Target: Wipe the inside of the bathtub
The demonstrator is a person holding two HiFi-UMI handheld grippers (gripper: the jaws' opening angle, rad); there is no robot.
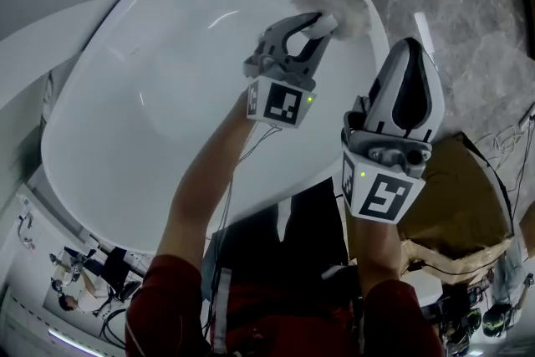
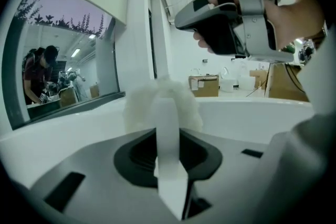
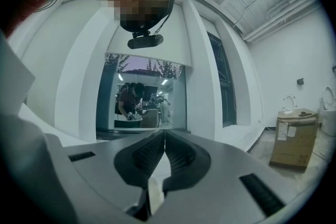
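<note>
Head view shows the white tub (image 1: 150, 96) below both grippers, with a fluffy white wiper (image 1: 338, 0) against its far inner wall, near the rim. The left gripper (image 1: 322, 21) has its fingers clamped on the wiper. The right gripper (image 1: 410, 46), fingers together and empty, hangs over the tub's edge.

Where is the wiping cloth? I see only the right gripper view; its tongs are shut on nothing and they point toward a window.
Observer: The fluffy white cloth is clamped in the tongs of the left gripper.
Operator: Does the cloth touch the tub?
Observer: Yes. In the head view it rests against the white oval bathtub, close to its far rim.
Operator: And where is my right gripper?
Observer: The right gripper is outside the tub, beside its right rim, apart from the cloth.
</note>
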